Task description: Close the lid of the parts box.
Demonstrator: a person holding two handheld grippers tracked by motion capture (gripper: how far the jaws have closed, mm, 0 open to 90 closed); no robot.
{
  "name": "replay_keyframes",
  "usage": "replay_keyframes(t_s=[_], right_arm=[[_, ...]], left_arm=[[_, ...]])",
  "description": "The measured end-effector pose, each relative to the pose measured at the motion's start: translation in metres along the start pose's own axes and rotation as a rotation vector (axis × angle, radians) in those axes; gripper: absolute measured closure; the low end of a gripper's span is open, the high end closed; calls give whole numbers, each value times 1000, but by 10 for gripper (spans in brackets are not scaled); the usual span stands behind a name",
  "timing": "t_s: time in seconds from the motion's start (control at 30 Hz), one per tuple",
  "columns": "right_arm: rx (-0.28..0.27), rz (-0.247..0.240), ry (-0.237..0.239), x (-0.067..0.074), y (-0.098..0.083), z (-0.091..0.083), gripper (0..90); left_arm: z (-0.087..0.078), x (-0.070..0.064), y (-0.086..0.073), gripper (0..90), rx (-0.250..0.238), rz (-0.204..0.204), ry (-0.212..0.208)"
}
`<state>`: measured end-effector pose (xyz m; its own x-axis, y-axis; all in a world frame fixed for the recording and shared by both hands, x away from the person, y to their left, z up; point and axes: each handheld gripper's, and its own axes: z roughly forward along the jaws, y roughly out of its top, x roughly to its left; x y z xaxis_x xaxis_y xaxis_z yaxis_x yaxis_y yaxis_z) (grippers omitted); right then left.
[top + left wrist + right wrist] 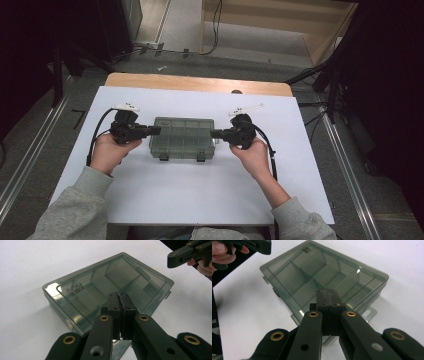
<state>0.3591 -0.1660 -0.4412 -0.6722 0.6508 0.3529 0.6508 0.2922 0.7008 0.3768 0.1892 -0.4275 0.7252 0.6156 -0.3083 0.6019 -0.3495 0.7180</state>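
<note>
The clear compartment box [183, 138] lay flat with its lid closed near the middle of the white worktop [200, 195], long axis running left to right and its two latches facing the near edge. The left gripper [155, 130] and right gripper [216, 133] flanked its short ends. Both had their jaws fully closed on nothing, probably to steady or push the box rather than grasp it.

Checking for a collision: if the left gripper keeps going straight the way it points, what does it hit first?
Probably the box. In the high view the left gripper points level at the box's left end, fingers shut, tips at or just over its edge. The left gripper view suggests they ride above the lid, so they may skim it; depth is unclear.
</note>
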Motion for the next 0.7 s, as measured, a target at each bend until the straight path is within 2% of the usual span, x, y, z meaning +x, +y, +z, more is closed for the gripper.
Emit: replay_keyframes(t_s=[0.7], right_arm=[[32, -11, -8, 7, -11, 8, 876]], left_arm=[[1, -7, -18, 884, 15, -1, -1]])
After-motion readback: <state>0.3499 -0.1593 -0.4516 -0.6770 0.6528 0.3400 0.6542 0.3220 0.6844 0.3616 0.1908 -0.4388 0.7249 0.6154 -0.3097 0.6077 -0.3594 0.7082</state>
